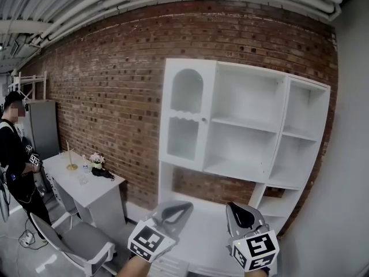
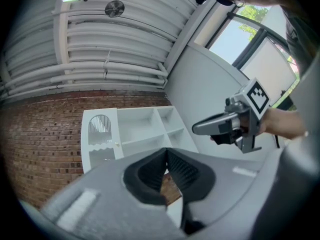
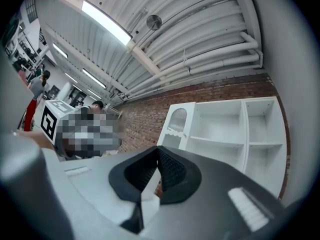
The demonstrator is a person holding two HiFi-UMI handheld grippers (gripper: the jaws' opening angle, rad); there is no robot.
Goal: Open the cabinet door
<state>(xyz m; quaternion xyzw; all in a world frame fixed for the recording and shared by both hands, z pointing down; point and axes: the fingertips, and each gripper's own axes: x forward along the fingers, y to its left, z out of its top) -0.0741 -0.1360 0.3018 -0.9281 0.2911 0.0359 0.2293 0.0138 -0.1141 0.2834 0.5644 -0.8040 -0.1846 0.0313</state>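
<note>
Approach: cabinet door shut, well ahead of jaws. Left gripper, right gripper jaws pressed together, empty. Next, probably: spread onto knob.

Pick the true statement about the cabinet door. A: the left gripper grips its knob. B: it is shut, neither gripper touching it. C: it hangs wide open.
B: the door sits flush in the cabinet; left gripper and right gripper hang short of it.

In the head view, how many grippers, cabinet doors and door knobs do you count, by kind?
Grippers: 2 (left gripper, right gripper)
Cabinet doors: 1
Door knobs: 1
Total: 4
</note>
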